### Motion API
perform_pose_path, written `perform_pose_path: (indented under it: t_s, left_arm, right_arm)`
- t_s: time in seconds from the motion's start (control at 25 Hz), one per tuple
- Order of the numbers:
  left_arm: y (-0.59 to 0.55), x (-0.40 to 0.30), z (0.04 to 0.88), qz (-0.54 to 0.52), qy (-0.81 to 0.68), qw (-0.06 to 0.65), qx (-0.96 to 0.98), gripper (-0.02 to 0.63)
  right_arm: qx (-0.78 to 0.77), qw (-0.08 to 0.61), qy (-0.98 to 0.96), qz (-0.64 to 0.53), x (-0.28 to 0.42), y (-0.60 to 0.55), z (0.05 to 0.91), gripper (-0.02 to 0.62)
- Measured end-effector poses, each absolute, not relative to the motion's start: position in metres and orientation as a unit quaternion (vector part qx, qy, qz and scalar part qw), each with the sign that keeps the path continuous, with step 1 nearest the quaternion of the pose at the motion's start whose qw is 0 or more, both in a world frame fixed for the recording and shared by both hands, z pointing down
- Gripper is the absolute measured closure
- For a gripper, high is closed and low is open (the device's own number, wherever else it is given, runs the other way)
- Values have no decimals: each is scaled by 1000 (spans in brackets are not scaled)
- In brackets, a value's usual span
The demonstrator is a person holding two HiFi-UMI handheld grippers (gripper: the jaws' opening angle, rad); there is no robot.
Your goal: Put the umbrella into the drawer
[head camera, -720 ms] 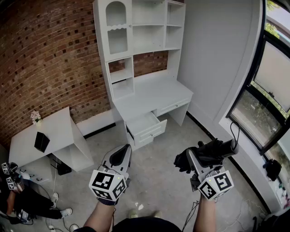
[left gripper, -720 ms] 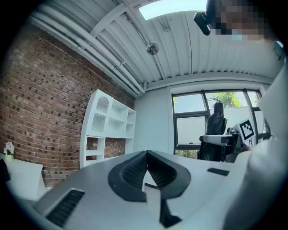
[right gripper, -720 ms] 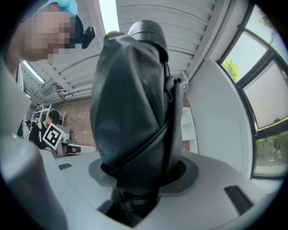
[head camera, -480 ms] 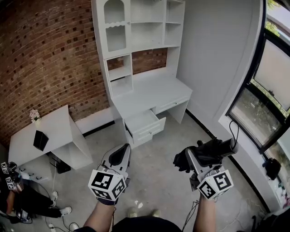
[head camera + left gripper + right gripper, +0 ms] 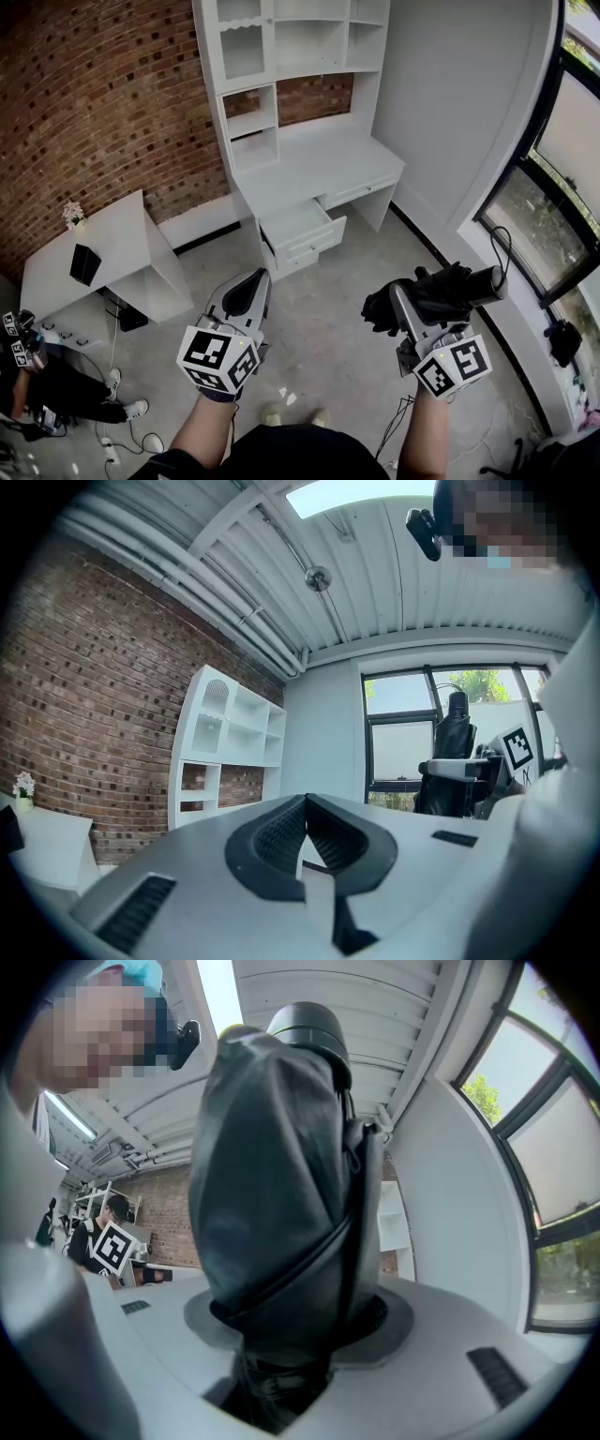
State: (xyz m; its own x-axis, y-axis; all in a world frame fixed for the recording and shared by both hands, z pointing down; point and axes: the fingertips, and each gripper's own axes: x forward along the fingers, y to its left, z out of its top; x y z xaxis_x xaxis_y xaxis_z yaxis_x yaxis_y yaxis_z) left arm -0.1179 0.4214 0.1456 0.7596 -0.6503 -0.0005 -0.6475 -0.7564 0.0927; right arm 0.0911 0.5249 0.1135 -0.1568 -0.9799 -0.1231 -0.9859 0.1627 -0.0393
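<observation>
A: Umbrella [image 5: 448, 287]: where is it, and what does it look like?
B: It's folded into a fat black bundle of creased, slightly shiny cloth. A narrow strap [image 5: 361, 1194] runs down it, and there is a round hard cap at one end. The right gripper [image 5: 412, 311] pinches the umbrella crosswise, its smooth grey jaws standing wide around the bundle, above the bare grey floor [image 5: 328, 309].
A: And the drawer?
B: The drawer [image 5: 314, 246] is a shallow white box. It is pulled out from under the front edge of the white desk [image 5: 323, 169], well apart from the umbrella.
A: The other hand?
B: The left gripper [image 5: 255, 279] holds nothing. Its ribbed black pads [image 5: 281, 832] are pressed together at the tips.
</observation>
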Motion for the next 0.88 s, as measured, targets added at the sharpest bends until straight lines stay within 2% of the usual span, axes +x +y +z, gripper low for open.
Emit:
perform_pose_path:
  t_s: [0.88]
  left_arm:
    - [445,-82,146,-11,-383,35,923,600]
  right_arm:
    - [-609,88,788,14,135,531,127,388]
